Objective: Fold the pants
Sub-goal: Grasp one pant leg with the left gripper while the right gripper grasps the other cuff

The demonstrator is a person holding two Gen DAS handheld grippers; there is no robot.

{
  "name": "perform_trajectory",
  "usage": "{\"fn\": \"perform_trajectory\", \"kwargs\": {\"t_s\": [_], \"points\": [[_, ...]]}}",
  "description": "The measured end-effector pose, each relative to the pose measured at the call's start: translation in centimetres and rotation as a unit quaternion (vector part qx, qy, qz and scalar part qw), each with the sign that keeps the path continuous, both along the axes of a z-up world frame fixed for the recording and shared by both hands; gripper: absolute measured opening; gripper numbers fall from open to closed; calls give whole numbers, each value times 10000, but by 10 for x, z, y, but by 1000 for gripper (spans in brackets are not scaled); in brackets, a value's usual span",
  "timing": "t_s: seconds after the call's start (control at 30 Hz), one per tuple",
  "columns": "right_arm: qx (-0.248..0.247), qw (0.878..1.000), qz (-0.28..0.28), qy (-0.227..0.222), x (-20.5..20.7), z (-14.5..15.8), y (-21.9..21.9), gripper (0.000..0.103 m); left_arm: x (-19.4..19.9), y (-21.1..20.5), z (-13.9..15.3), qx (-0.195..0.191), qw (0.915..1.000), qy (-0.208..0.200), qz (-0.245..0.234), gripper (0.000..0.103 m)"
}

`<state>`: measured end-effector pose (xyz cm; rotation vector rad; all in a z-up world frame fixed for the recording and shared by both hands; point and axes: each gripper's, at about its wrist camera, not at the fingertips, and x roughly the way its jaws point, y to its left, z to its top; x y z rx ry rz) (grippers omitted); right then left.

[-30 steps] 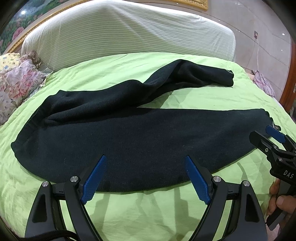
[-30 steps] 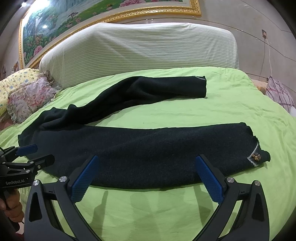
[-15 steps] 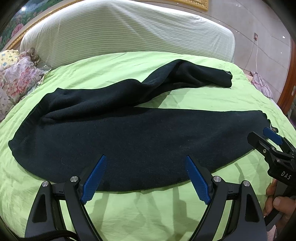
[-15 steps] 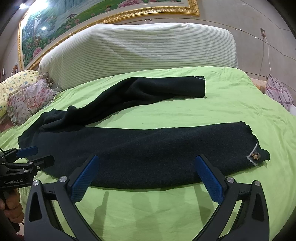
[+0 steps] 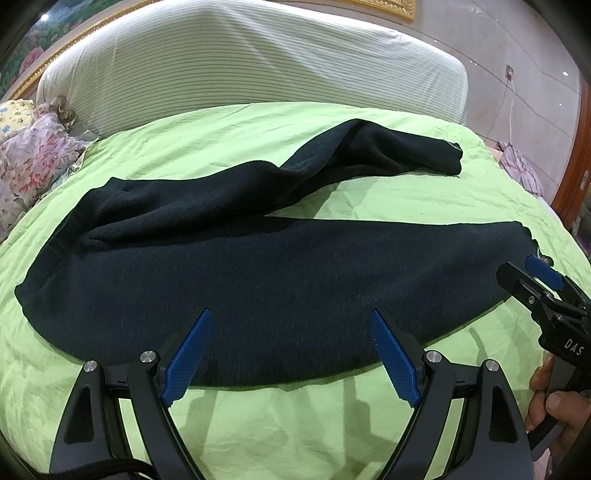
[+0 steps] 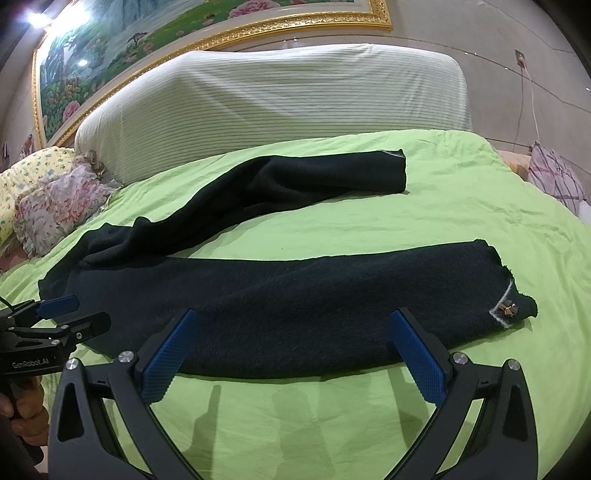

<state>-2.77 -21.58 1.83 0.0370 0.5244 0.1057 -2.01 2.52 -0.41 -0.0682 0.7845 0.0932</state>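
1. A pair of dark pants point(image 5: 288, 280) lies spread flat on a bed covered by a light green sheet point(image 5: 303, 417), filling the middle of both views.
2. In the left wrist view the waist end sits at the left of the frame; one leg runs along the lower middle toward the right edge, and the other leg point(image 5: 369, 155) angles away to the upper right, its cuff resting on the sheet.
3. In the right wrist view the near leg ends at the right of the frame in a cuff with a pale trim line and a small bow-like ornament point(image 6: 508, 309).
4. The left gripper point(image 5: 291, 354) hangs at the bottom of its own view over the near edge of the pants, its blue-padded jaws wide apart and holding nothing.
5. The right gripper point(image 6: 291, 354) sits likewise at the bottom of its view, jaws spread wide over the near leg, with nothing between them.
6. Each gripper also shows in the other's view, at the frame edge beside the pants, with a hand point(image 5: 554, 410) on the handle.
7. A striped headboard point(image 6: 277, 99) stands behind the bed, with floral pillows point(image 6: 55, 206) at the left and a gold-framed picture point(image 6: 184, 33) at the upper left.
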Motion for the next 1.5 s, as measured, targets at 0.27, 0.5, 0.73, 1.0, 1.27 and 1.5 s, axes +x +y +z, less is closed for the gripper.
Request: {"fn": "perform_trajectory", "kwargs": {"t_s": [0.27, 0.5, 0.73, 1.0, 1.27, 1.5], "points": [[181, 9997, -7, 136, 12, 10, -7, 103, 12, -1, 12, 70, 9999, -36, -116, 87], [290, 9995, -7, 149, 33, 30, -23, 103, 40, -2, 20, 147, 9991, -21, -389, 87], [660, 9967, 56, 459, 74, 48, -45, 103, 86, -2, 33, 252, 9976, -2, -652, 87], [1090, 9893, -55, 964, 135, 58, -81, 103, 157, -7, 41, 377, 9937, 242, -1028, 87], [1303, 9836, -206, 1230, 192, 65, -118, 103, 224, -4, 44, 300, 9897, 389, -1346, 87], [1279, 9825, -157, 1344, 239, 58, -134, 103, 267, -9, 39, 289, 9827, 672, -1704, 87]]}}
